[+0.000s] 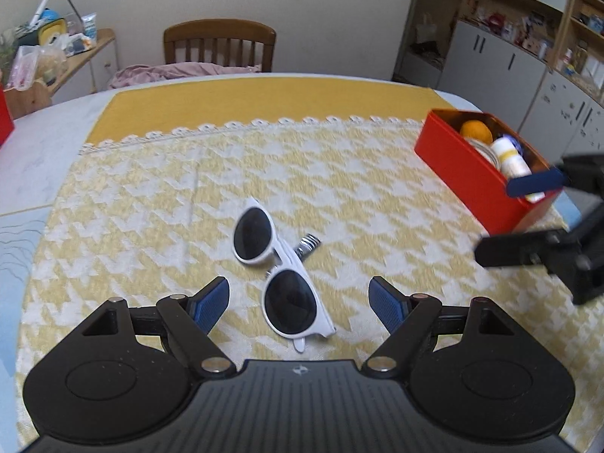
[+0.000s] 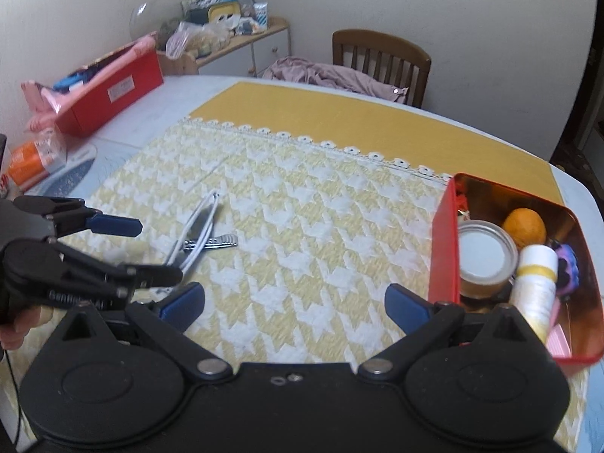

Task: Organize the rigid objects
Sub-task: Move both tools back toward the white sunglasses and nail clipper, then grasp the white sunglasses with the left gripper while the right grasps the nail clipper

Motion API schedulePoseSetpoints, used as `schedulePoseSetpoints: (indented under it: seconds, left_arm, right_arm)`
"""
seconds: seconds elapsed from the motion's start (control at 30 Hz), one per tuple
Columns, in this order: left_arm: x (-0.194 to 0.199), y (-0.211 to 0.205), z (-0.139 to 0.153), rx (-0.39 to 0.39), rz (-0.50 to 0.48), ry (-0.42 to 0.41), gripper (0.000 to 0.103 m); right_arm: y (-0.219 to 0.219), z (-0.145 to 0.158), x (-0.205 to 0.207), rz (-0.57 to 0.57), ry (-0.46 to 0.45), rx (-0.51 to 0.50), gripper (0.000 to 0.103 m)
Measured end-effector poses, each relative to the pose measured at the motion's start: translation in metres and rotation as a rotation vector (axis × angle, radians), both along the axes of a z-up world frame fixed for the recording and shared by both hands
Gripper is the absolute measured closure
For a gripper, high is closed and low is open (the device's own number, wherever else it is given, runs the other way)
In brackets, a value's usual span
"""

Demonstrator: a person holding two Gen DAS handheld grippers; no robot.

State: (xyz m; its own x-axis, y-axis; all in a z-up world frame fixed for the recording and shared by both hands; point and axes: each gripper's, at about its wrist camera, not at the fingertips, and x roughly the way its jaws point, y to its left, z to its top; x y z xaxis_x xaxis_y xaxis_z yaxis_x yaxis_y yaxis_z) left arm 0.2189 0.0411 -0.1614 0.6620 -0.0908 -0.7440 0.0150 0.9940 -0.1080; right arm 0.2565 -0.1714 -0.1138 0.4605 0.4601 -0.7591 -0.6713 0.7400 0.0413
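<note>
Hovering over white sunglasses [image 1: 277, 271], left tongs [image 1: 298, 304] apart; right tongs [image 2: 294, 307] apart, seemingly empty.

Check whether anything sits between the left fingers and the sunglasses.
Nothing visible does. The sunglasses lie bare on the tablecloth, just ahead of the open left gripper. Only a nail clipper lies under them at the far side.
</note>
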Motion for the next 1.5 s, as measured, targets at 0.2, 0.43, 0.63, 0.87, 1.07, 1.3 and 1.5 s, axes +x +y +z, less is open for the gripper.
schedulePoseSetpoints:
  seconds: [0.2, 0.43, 0.63, 0.87, 1.07, 1.3, 1.5]
  left_arm:
    - [0.006, -0.008, -0.019, 0.049, -0.058, -0.006, 0.022]
    - [0.012, -0.011, -0.030, 0.074, -0.071, -0.013, 0.022]
    - [0.011, -0.011, -0.033, 0.080, -0.087, -0.036, 0.027]
    - [0.009, -0.010, -0.033, 0.120, -0.079, -0.061, 0.051]
    - [0.004, -0.001, -0.031, 0.127, -0.069, -0.068, 0.066]
    - [-0.010, 0.030, -0.030, 0.118, 0.021, -0.055, 0.068]
    - [-0.015, 0.045, -0.028, 0.099, 0.055, -0.050, 0.068]
  right_arm:
    - [0.016, -0.013, 0.017, 0.058, 0.018, -0.048, 0.006]
    - [0.033, -0.023, 0.027, 0.130, 0.027, -0.083, 0.011]
    - [0.044, -0.028, 0.036, 0.168, 0.045, -0.083, 0.015]
    - [0.058, -0.033, 0.043, 0.209, 0.066, -0.084, 0.020]
    - [0.071, -0.035, 0.045, 0.250, 0.069, -0.091, 0.024]
    - [0.094, -0.042, 0.041, 0.340, 0.050, -0.121, 0.032]
    - [0.122, -0.052, 0.034, 0.462, 0.016, -0.166, 0.044]
